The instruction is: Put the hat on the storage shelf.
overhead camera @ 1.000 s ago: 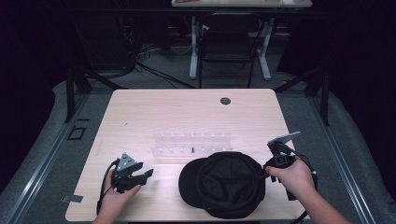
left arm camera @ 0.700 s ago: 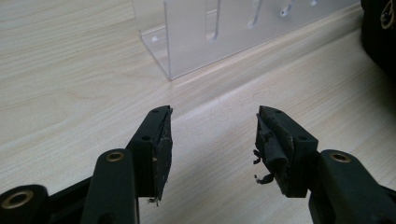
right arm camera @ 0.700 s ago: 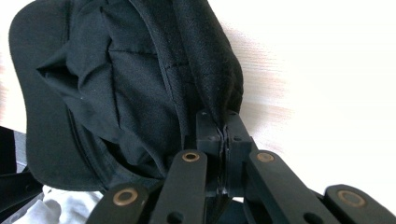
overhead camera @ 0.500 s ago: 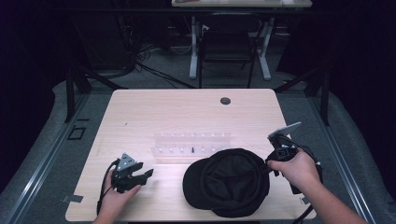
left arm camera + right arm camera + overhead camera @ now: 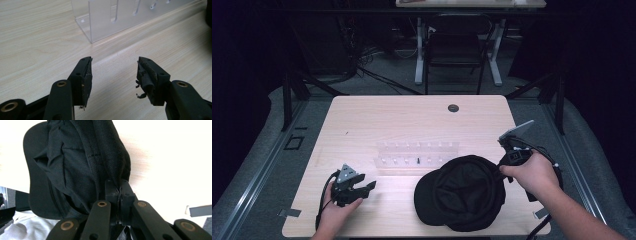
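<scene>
Comparing with a second ago, I see my right gripper [image 5: 501,172] has climbed toward the right edge of the high view, jaws clamped on the rear edge of the black cap [image 5: 462,192], and the cap has slid right with it, that edge lifting while the brim lies on the table [image 5: 377,120] at lower centre. My left gripper [image 5: 368,186] sits unmoved at lower left, jaws wide and empty. I judge the cap is secured for hanging on the clear rack [image 5: 417,152] just above it.
</scene>
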Available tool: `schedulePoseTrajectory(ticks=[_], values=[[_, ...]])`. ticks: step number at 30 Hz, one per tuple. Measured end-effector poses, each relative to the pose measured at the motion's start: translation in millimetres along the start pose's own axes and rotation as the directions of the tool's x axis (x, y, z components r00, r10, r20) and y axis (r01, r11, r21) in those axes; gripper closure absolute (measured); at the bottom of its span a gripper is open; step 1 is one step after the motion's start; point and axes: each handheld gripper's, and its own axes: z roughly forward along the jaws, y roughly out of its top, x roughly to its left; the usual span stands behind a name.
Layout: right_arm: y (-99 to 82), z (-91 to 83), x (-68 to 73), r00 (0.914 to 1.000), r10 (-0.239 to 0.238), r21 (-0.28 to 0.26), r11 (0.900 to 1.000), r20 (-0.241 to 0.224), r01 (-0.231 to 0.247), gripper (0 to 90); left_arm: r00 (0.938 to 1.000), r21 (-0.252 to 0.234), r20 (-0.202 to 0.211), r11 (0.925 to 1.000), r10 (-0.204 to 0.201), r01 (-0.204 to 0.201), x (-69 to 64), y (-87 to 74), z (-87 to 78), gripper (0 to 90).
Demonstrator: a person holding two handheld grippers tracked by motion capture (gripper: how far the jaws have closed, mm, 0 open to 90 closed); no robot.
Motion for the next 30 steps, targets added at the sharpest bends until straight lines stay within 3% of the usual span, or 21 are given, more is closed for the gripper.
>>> schedulePoseTrajectory(ticks=[5, 7, 9, 12, 19, 22, 26, 29, 30], values=[[1.9, -7.3, 3.5, 0.9999, -0.007, 0.007, 0.9999, 0.009, 0.007, 88.2, 1.0, 0.001, 0.0, 1.0, 0.0, 0.0, 0.0, 0.0, 0.1, 46.0], [2.1, -9.5, 6.1, 0.9999, 0.01, -0.01, 0.9999, 0.0, -0.01, 88.2, 1.0, 0.001, 0.001, 1.0, 0.0, 0.0, -0.1, 0.0, 0.1, 46.0], [3.3, -14.7, 7.3, 1.0, -0.002, 0.008, 1.0, 0.0, 0.002, 88.1, 1.0, 0.001, 0.0, 1.0, 0.0, 0.0, -0.1, 0.0, 0.1, 46.0], [4.8, -25.1, 12.8, 0.9995, 0.007, -0.012, 0.9999, -0.029, -0.008, 88.1, 1.0, 0.001, 0.0, 1.0, 0.003, -0.003, 0.1, 0.1, 0.0, 46.0], [7.4, -41.4, 18.3, 0.9982, -0.014, -0.003, 0.9999, -0.059, 0.014, 88.1, 1.0, -0.005, -0.001, 1.0, 0.003, -0.003, -0.2, -0.1, 0.8, 46.0], [9.5, -50.1, 19.6, 0.9929, -0.003, 0.001, 1.0, -0.119, 0.003, 88.1, 1.0, 0.001, 0.001, 1.0, 0.003, -0.003, 0.2, 0.2, 0.1, 46.0], [10.3, -55.5, 20.6, 0.9893, 0.001, 0.005, 1.0, -0.146, 0.0, 88.1, 1.0, -0.005, -0.003, 1.0, 0.002, -0.002, 0.0, -0.2, 0.9, 46.0], [10.5, -60.9, 21.3, 0.9822, 0.018, 0.003, 0.9998, -0.187, -0.018, 88.1, 1.0, -0.004, -0.002, 1.0, 0.003, -0.003, -0.3, -0.1, 1.0, 46.0], [11.1, -64.3, 21.8, 0.9759, 0.028, 0.008, 0.9996, -0.216, -0.027, 88.1, 1.0, -0.004, -0.002, 1.0, 0.003, -0.003, -0.2, -0.1, 1.0, 46.0]])
